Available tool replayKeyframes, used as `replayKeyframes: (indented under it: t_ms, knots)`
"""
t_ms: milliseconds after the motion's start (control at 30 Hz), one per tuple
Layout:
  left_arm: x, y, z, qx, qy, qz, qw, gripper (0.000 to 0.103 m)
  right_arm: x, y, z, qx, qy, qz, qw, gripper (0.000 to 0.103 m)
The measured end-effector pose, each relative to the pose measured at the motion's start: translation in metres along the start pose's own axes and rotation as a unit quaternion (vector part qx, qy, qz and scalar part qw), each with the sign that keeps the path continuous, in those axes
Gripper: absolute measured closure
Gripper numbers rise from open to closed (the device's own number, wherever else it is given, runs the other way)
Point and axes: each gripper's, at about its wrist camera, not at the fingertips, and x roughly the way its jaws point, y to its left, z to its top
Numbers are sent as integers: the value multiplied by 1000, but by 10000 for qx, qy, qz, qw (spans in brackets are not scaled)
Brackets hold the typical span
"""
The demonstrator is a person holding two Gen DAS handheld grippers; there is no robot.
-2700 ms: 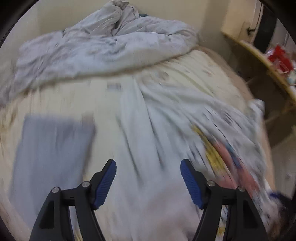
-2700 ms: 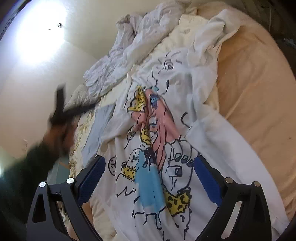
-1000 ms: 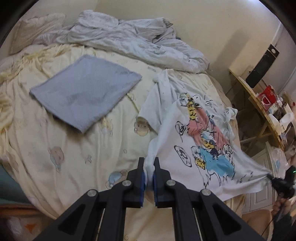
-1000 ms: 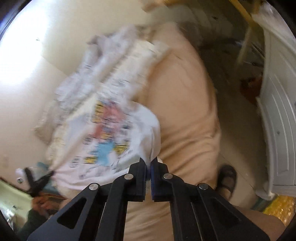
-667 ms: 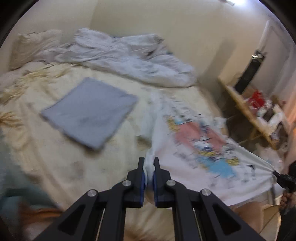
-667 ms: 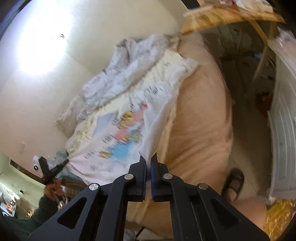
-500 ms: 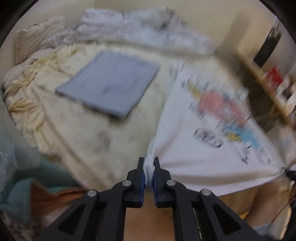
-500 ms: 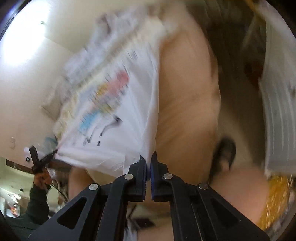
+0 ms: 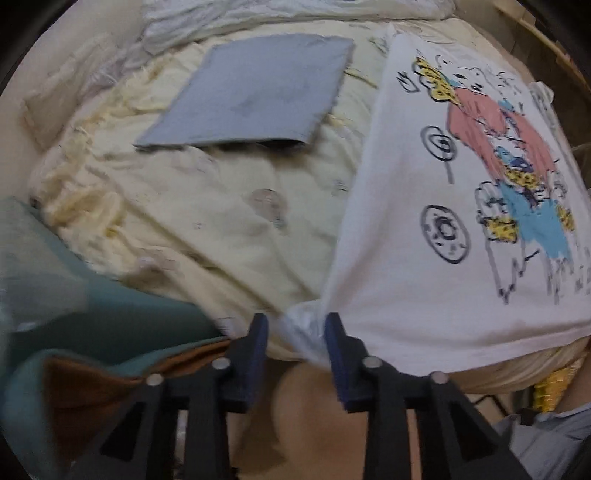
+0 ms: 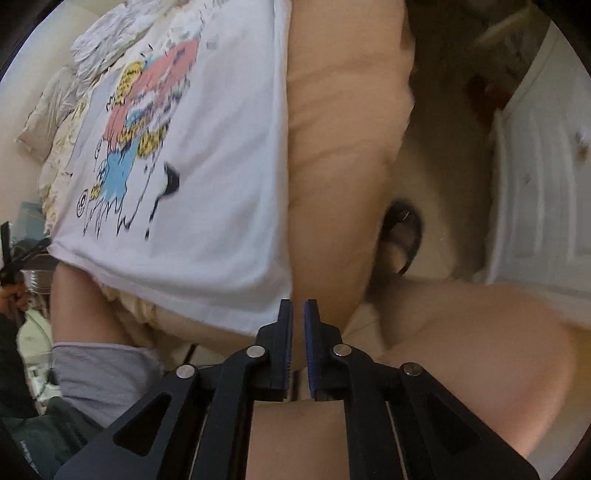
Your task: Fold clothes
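left gripper [image 9: 297,334] fingers parted, t-shirt [image 9: 417,229] corner between (loose) | right gripper [image 10: 298,314] fingers slightly apart, empty

I am looking into a bedroom in a home. There is a big bed [image 9: 207,229] with a soft yellow blanket, a pillow [image 9: 55,107], and a rumpled white quilt [image 9: 258,14]. A white door [image 10: 535,184] stands beside the bed.

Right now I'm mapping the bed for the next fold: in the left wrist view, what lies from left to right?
Teal cloth → yellow bedsheet → white printed T-shirt.
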Motion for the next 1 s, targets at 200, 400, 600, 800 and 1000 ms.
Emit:
replayKeyframes:
  t_ms: [200, 400, 600, 800, 1000]
  knots:
    - [-32, 7, -6, -4, -651, -249, 9976, 64, -22, 34, 55, -552, -819, 267, 9948, 88]
    - [-8, -93, 43, 360, -1190, -1522, 9805, 64, 47, 87, 111, -1063, -708, 521, 9904, 88]
    - [57, -183, 46, 890, -276, -1619, 9824, 64, 94, 90, 119, -1333, -307, 34, 9906, 96]
    - [61, -185, 7, 1468, 388, -1316, 9796, 63, 87, 71, 75, -1939, 658, -670, 9765, 96]
    - [25, -176, 30, 1281, -298, -1716, 9764, 63, 51, 83, 91, -2172, 327, -973, 9707, 92]
